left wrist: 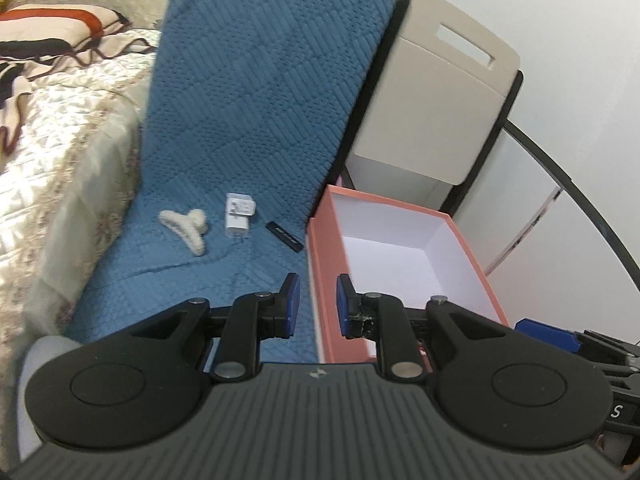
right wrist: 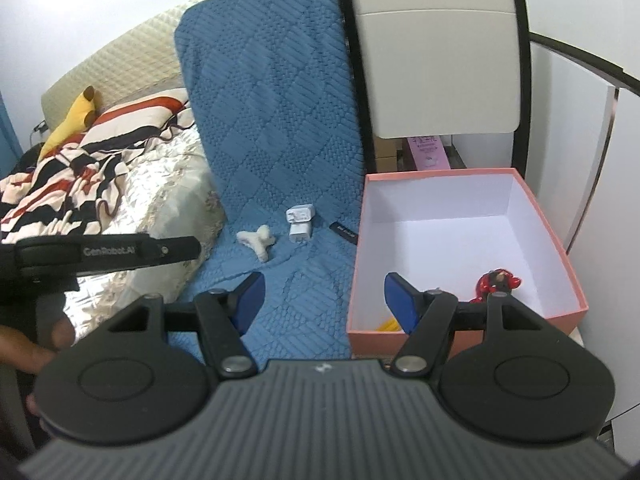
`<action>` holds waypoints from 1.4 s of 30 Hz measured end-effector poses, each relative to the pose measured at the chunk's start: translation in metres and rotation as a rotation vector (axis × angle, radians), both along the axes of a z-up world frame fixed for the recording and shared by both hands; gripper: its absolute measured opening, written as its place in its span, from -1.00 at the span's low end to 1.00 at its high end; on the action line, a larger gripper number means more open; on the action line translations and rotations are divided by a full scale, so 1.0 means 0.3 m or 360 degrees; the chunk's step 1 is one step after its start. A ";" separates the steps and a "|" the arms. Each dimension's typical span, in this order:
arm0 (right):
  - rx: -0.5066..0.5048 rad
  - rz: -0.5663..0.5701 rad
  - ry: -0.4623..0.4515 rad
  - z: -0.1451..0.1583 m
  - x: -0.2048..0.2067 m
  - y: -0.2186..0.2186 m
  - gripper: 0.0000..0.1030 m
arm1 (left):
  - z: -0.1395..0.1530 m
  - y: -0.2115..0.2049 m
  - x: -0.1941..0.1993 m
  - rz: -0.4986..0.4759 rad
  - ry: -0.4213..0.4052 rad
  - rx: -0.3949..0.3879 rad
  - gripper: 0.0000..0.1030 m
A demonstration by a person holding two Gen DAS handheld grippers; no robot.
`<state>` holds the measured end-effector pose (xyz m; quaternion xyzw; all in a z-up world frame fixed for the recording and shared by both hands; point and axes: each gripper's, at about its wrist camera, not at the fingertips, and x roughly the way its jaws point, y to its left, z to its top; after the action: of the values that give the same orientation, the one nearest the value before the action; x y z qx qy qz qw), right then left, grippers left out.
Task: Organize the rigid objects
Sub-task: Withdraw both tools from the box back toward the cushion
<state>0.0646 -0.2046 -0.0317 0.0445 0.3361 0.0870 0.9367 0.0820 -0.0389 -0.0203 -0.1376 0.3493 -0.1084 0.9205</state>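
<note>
Right wrist view: a red toy (right wrist: pixel 496 282) (and something yellow) is already placed in the pink box (right wrist: pixel 560 248). Hair clip (right wrist: pixel 256 242), charger (right wrist: pixel 300 224) and black stick (right wrist: pixel 343 233) are left on the blue mat (right wrist: pixel 280 120). Right gripper (right wrist: pixel 324 300) is spread wide and empty; left gripper (left wrist: pixel 318 304) is narrowly parted, nothing held.

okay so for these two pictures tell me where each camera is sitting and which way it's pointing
Left wrist: sits on the left gripper, looking forward over the blue mat and the pink box; both open fingers show, with the other gripper's blue tip at the right edge.
Right wrist: sits on the right gripper, facing the same mat and into the box, where a red toy lies; its open fingers show.
Shared: hair clip, white charger, black stick, box.
</note>
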 end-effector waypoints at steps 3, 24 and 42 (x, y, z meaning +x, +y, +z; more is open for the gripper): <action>0.0023 0.0013 0.0000 -0.008 -0.024 0.030 0.33 | 0.006 0.045 -0.039 0.0015 -0.0009 0.0004 -0.57; -0.0010 -0.0007 0.0001 -0.071 -0.057 0.140 0.66 | -0.089 0.176 -0.081 0.0027 0.0026 -0.0041 0.21; -0.0054 -0.0074 0.0091 -0.279 0.287 0.203 1.00 | -0.374 0.281 0.252 0.0134 0.0103 -0.0085 0.22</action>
<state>0.1505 -0.1436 -0.1155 0.0390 0.3632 0.0583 0.9291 0.1576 0.0454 -0.1325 -0.1801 0.3698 -0.0744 0.9084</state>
